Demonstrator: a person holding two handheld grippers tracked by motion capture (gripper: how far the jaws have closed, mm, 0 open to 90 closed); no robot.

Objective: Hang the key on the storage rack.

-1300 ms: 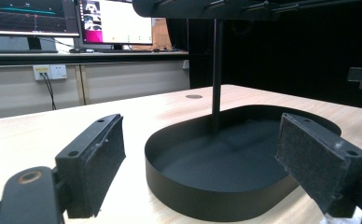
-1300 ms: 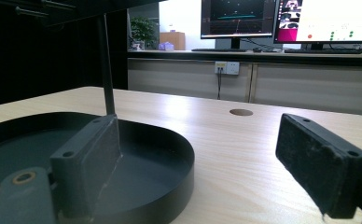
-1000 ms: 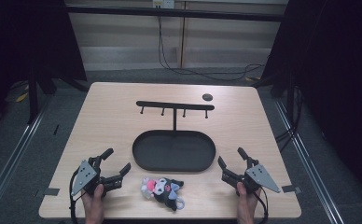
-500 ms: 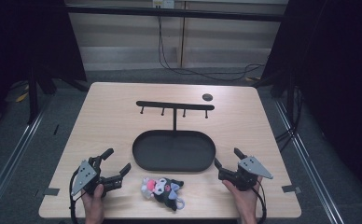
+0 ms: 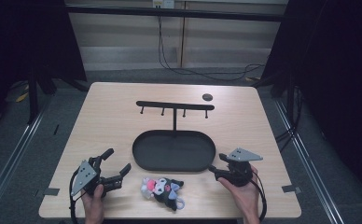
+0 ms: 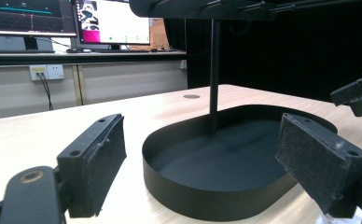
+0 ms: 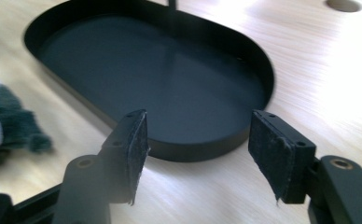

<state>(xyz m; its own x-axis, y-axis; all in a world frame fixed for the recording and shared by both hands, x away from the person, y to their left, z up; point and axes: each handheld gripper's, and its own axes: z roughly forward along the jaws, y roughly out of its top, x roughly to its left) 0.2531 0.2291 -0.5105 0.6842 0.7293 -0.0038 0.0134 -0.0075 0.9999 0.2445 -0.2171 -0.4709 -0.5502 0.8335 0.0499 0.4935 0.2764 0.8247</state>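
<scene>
On the pale wooden bench (image 5: 114, 116) one plush toy (image 5: 163, 189) lies at the near edge, between your two tools and just in front of the one black oval tray (image 5: 173, 150) with its single four-peg rack (image 5: 175, 106). Your right hand-held gripper (image 5: 212, 169) has just been closing its jaws, which still stand apart on nothing. Swing it toward the toy and take the body squarely, while the left hand-held gripper (image 5: 116, 162) waits wide apart and empty.

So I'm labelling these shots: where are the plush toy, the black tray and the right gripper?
plush toy (image 5: 163, 189): high view, on its dark body.
black tray (image 7: 202, 150): right gripper view, on its near rim.
right gripper (image 5: 212, 169): high view, midway between its fingertips.
</scene>
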